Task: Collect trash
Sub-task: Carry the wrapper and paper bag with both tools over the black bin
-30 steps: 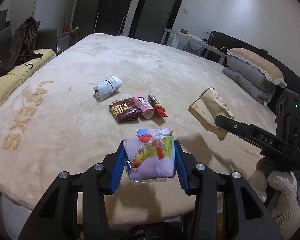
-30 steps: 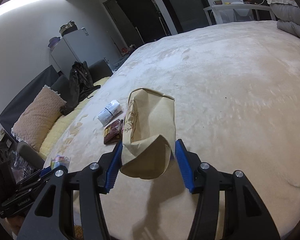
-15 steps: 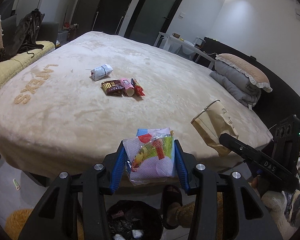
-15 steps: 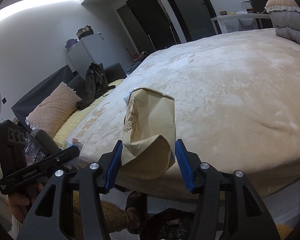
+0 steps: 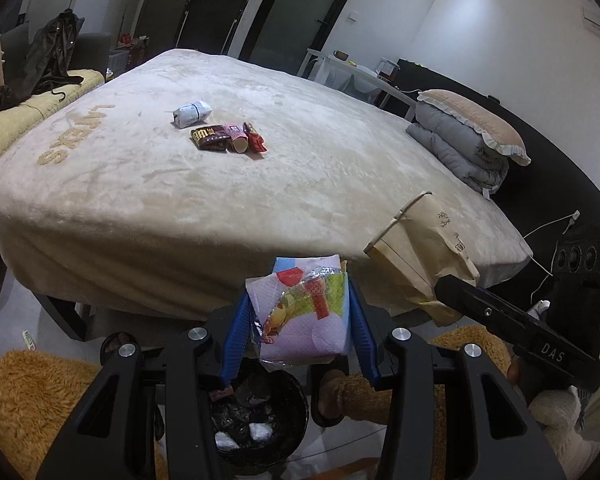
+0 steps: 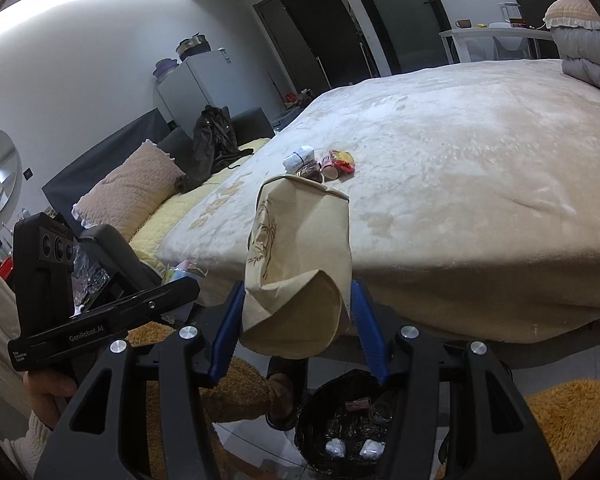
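Wrapper, pink and crinkled, stands upright in the left tool, clamped above the trash bin. Right tool grips a paper bag lengthwise, mouth pointing away toward the bed.

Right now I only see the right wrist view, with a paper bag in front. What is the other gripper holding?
Observer: The left gripper is clamped on a pink snack wrapper with bright pictures.
Operator: Is it over the bin?
Observer: Yes, in the left wrist view the black bin shows just below that wrapper.
Operator: What's left to collect?
Observer: Four pieces on the bed: a white packet, a brown wrapper, a pink tube and a red wrapper.
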Available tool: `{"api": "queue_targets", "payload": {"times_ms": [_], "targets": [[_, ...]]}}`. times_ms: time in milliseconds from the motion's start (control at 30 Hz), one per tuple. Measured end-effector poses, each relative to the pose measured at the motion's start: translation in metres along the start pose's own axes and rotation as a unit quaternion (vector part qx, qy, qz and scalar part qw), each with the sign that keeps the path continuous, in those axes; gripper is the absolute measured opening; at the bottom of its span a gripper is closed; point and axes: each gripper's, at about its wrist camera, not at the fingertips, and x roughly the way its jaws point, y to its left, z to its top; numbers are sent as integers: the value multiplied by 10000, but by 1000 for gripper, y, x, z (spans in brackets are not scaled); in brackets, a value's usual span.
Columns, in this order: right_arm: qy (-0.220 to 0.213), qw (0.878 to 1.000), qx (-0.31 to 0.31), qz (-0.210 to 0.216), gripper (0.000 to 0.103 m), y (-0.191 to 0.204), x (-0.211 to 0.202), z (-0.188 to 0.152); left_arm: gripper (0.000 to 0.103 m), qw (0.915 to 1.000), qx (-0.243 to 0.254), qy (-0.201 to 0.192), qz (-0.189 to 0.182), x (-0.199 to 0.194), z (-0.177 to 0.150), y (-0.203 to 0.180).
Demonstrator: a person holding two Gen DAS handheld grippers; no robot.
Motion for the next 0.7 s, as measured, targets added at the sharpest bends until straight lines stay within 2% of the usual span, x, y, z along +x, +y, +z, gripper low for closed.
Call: {"api": "queue_targets", "payload": {"times_ms": [467, 700], "targets": [[662, 9976, 171, -78, 53, -8, 19, -42, 45, 9985, -71, 545, 41, 16, -32, 6], [1160, 9923, 406, -175, 53, -23, 41, -60, 45, 9939, -242, 1079, 48, 45, -48, 17]]}}
